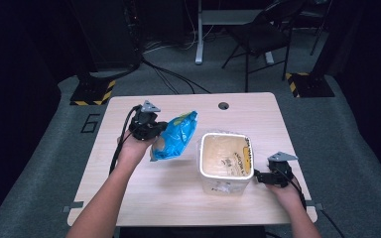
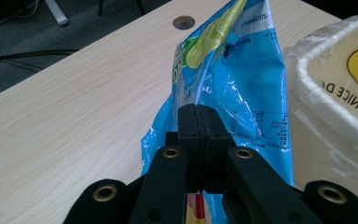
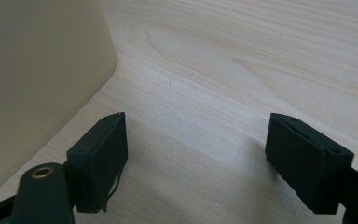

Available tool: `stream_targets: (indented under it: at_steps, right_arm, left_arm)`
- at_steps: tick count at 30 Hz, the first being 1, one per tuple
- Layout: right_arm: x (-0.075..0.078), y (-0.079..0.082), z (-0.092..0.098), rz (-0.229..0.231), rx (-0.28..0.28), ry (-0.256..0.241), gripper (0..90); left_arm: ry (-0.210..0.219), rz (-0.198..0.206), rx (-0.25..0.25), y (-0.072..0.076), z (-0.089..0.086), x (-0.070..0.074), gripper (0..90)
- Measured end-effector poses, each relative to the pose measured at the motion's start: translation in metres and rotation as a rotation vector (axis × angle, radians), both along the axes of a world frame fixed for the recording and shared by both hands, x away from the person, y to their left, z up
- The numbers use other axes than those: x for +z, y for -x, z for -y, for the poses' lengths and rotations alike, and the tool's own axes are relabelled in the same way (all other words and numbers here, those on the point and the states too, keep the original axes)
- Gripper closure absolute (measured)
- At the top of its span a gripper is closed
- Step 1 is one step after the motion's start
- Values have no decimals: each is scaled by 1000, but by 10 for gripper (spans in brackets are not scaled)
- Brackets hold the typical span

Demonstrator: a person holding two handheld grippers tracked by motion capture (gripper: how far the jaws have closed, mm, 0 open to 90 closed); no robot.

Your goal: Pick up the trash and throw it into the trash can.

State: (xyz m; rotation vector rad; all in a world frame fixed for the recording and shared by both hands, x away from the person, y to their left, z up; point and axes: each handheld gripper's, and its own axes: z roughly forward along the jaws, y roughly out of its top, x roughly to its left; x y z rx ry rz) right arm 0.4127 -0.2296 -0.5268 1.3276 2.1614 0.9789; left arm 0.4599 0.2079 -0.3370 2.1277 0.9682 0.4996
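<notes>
Forearms are reaching in from the bottom of the high view over a light wooden table (image 1: 149,193). The left gripper (image 1: 151,135) is holding a blue snack bag (image 1: 176,135) above the tabletop, just left of a cream tub (image 1: 225,159) lined with clear plastic; the right gripper (image 1: 261,177) is resting beside the tub's right wall.

Left gripper view: the jaws are pinching the bag (image 2: 242,88), with the tub (image 2: 335,84) at right.

Right gripper view: the jaws are standing wide apart over bare wood, and the tub's wall (image 3: 37,70) is rising at left.
</notes>
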Motion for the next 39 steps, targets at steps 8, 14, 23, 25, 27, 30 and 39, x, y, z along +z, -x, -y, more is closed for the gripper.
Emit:
stream_targets:
  at_steps: [8, 14, 23, 25, 27, 30, 39]
  right_arm:
    - [0, 0, 0, 0, 0, 0, 202]
    - [0, 0, 0, 0, 0, 0, 202]
    - [0, 0, 0, 0, 0, 0, 202]
    - [0, 0, 0, 0, 0, 0, 202]
    - [0, 0, 0, 0, 0, 0, 202]
    - [0, 0, 0, 0, 0, 0, 202]
    - [0, 0, -1, 0, 5, -1, 202]
  left_arm:
    - [-5, 16, -26, 0, 10, 11, 888]
    - [-2, 18, -38, 0, 16, 15, 888]
    - [11, 40, -71, 2, 28, 25, 888]
    - [11, 40, -77, 3, 32, 26, 888]
    - [9, 44, -86, 4, 35, 28, 888]
    - [10, 47, -95, 5, 40, 30, 888]
    - [10, 53, -122, 5, 51, 35, 888]
